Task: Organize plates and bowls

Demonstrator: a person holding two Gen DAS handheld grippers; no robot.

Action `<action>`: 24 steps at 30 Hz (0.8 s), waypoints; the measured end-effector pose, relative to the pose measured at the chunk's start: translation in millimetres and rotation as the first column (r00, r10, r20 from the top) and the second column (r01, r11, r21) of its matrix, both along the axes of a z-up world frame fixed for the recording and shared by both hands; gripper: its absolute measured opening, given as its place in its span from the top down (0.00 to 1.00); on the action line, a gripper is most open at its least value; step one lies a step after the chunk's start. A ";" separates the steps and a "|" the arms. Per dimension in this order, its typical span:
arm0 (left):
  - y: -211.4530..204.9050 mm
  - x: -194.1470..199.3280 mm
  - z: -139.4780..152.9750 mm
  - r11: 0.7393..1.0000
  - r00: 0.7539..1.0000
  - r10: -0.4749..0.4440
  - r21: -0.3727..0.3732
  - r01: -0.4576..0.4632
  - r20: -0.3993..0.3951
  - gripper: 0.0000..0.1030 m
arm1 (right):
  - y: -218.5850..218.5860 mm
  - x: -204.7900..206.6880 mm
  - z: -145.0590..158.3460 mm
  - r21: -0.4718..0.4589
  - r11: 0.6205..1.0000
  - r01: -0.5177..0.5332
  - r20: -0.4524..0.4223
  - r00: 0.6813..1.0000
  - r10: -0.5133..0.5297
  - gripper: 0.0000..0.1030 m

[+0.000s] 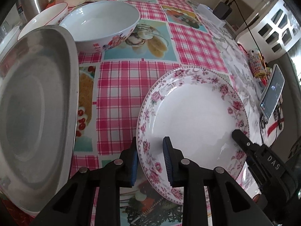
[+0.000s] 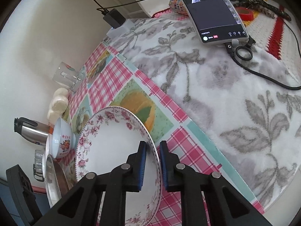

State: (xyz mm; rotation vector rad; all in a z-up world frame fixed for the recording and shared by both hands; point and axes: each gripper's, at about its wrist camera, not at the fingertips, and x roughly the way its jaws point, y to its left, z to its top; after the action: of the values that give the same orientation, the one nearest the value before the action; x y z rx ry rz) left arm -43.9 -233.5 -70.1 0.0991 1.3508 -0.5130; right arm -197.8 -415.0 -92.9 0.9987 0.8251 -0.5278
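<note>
Flower plate (image 1: 191,113): It is sitting on the checked tablecloth (image 1: 120,86), at about 5 o'clock in the left wrist view. Pink roses are running all around its rim. Both grippers are holding it at once, one on each side.

Left gripper (image 1: 150,162): Its blue pads are sitting on both sides of the plate's near-left rim, one outside and one inside. They are pinching the rim, or very nearly; I cannot tell if both pads are really pressing.

Right gripper (image 2: 152,166): It is squeezed almost fully together, pinching the plate's rim at about 6 o'clock in the right wrist view. Its black finger is also showing at 4 o'clock in the left view.

Why two grips: I am guessing a wide, slippery plate is staying flat better when it is being held on opposite sides.

Metal tray (image 1: 35,113): It is filling the 9 o'clock side of the left view, just beside the plate but apart from it. It may be where the plate is going.

Big white bowl (image 1: 101,26): It is waiting at 11 o'clock, with a smaller bowl (image 1: 45,18) behind it.

Phone (image 2: 214,13): It is lying on the fluffy cloth (image 2: 225,98) at 1 o'clock in the right view, with a cable plugged in.
</note>
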 end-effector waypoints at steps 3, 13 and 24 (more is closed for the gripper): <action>3.3 4.3 -0.5 1.000 1.000 0.010 -0.024 -0.010 -0.012 0.79 | 1.5 0.9 0.5 -0.014 1.000 -0.007 -0.005 1.000 0.006 0.85; 8.9 4.4 2.5 0.999 0.999 -0.022 -0.048 0.020 -0.040 0.80 | 12.5 2.9 6.4 -0.084 0.996 -0.042 -0.053 0.998 0.038 0.83; 24.6 11.5 30.9 0.984 0.999 -0.031 -0.177 0.025 -0.031 0.80 | 22.5 -5.1 28.8 -0.137 0.990 -0.045 -0.033 0.999 0.040 0.83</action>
State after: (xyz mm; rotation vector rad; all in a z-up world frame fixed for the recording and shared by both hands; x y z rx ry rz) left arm -32.4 -208.9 -39.2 -0.0360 1.3321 -0.6581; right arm -202.9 -392.5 -64.1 0.8466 0.8237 -0.5568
